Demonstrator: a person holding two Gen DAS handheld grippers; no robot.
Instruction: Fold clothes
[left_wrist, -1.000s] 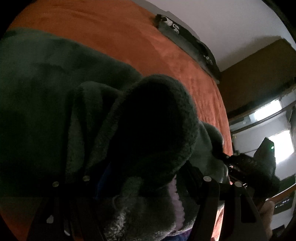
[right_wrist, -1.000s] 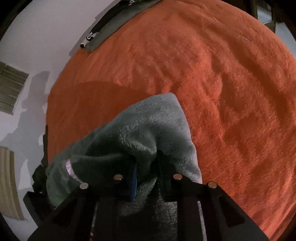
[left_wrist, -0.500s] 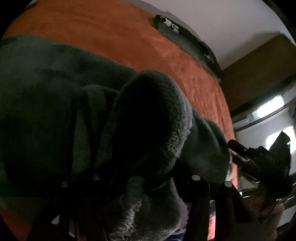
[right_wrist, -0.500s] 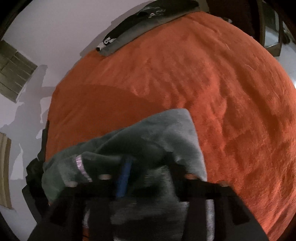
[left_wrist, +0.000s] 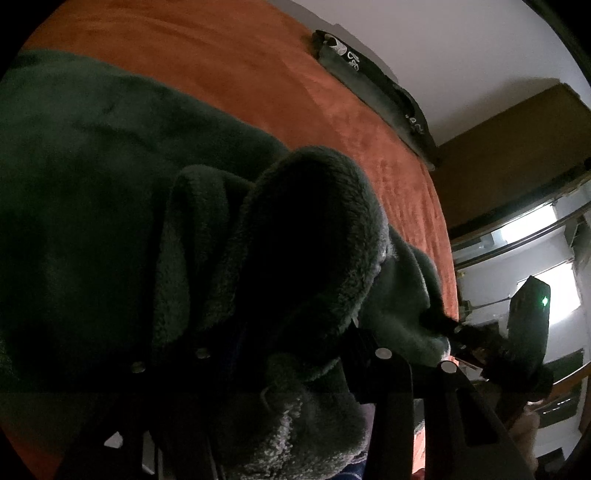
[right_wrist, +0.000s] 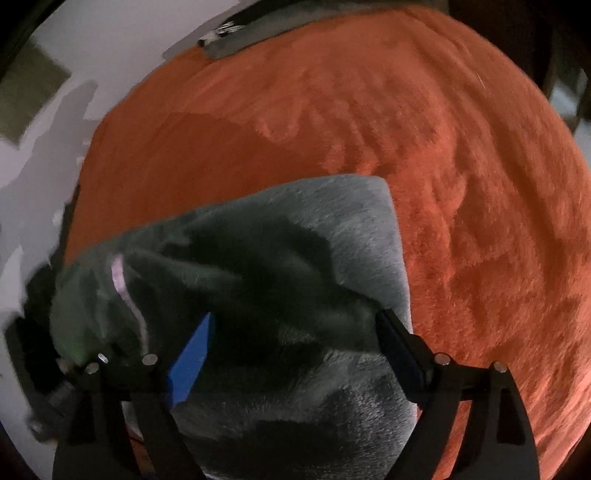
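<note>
A dark green fleece garment is lying bunched and only partly folded on the orange bed, the right tool opening over it, the left tool closing around a thick fold

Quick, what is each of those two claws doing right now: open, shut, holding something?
Left gripper: jaws closing, bunched green fleece garment between them; a grip cannot be told.
Right gripper: jaws opening, spread wide over the fleece, not pinching it.
</note>
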